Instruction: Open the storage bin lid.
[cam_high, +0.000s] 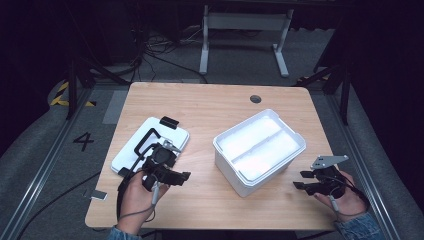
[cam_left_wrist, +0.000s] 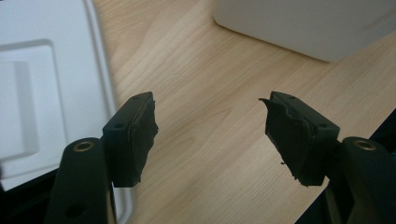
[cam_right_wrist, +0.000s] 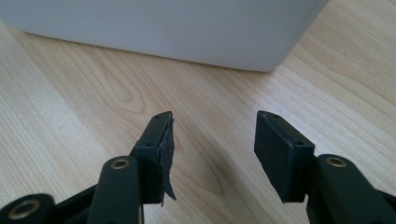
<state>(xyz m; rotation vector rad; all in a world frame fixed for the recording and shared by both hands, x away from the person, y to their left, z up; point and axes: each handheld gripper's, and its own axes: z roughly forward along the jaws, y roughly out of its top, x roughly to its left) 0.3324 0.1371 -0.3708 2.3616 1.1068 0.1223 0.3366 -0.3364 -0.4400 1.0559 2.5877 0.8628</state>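
- a wooden table (cam_high: 210, 107) is sitting in the middle — round cable hole (cam_high: 255, 99) near its far edge
- a white frame (cam_high: 245, 22) is standing behind it
- cables (cam_high: 155, 50) are lying on the grey floor (cam_high: 310, 55)

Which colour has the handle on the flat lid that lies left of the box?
Black. The handle stands out against the white lid; the high view shows it best.

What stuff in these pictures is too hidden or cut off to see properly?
- Lid: in the high view the left gripper covers its near corner; in the left gripper view the picture's left edge cuts it off.
- White bin: its inside is glared to plain white in the high view; both gripper views catch just its outer wall, cut by the top edge.
- Room beyond the table: too dark.
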